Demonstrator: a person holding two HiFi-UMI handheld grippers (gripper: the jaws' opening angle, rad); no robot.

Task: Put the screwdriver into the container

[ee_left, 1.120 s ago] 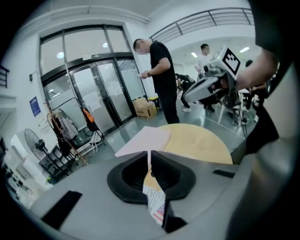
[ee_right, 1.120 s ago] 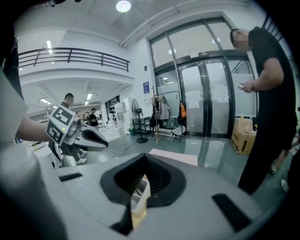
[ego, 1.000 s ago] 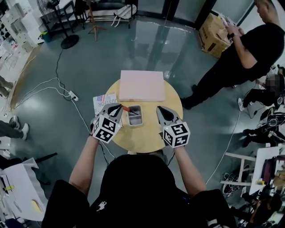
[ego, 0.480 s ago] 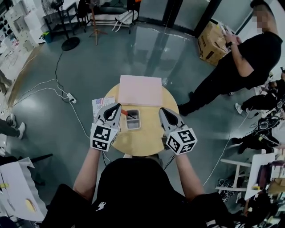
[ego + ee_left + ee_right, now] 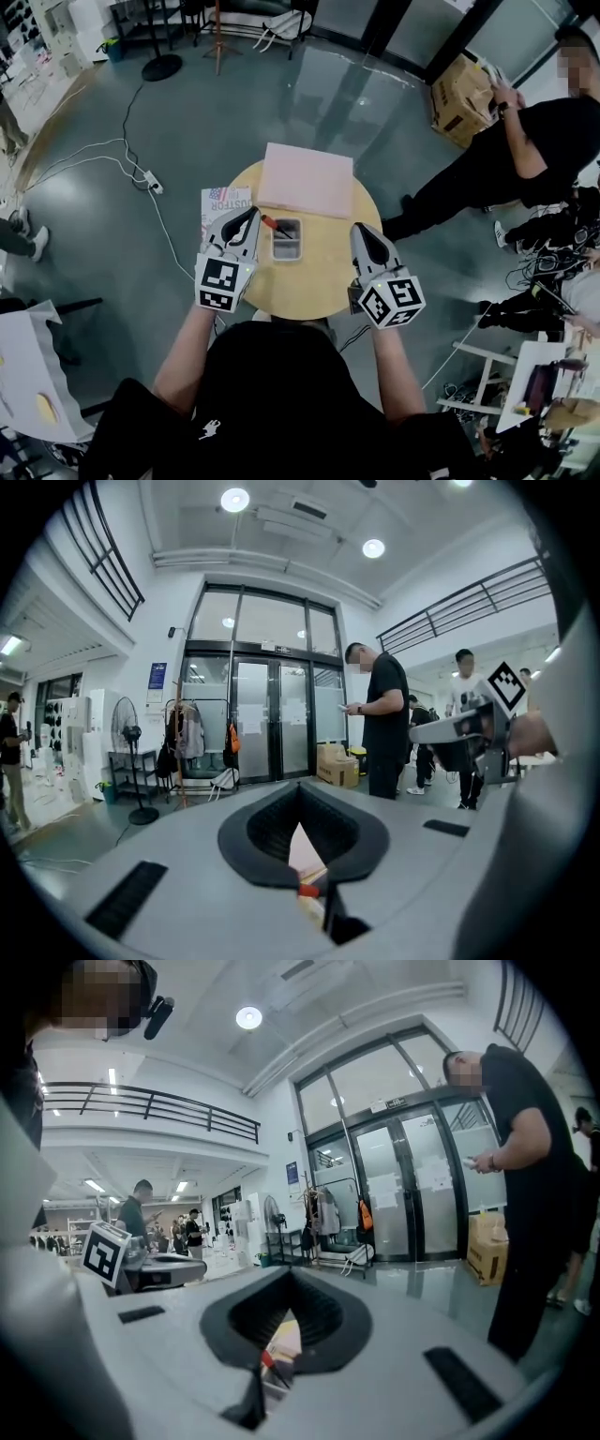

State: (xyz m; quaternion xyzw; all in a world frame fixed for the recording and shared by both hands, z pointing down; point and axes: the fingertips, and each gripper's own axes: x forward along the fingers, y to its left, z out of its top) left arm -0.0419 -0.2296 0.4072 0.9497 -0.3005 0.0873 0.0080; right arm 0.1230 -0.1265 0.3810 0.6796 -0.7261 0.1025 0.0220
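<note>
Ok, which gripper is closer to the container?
The left gripper: its tip is close beside the container, by the red handle of the screwdriver. The right gripper is clearly farther off on the other side.

We are counting one round table (image 5: pixel 309 286). On the table we are seeing one grey container (image 5: pixel 286 240), one red-handled screwdriver (image 5: pixel 269 223) and one pink board (image 5: pixel 306 180); one booklet (image 5: pixel 217 201) is lying at the table's left edge. Two grippers, the left gripper (image 5: pixel 252 216) and the right gripper (image 5: pixel 360 232), are hovering above the table. Beyond the table, one cardboard box (image 5: pixel 462 99) is standing.
</note>
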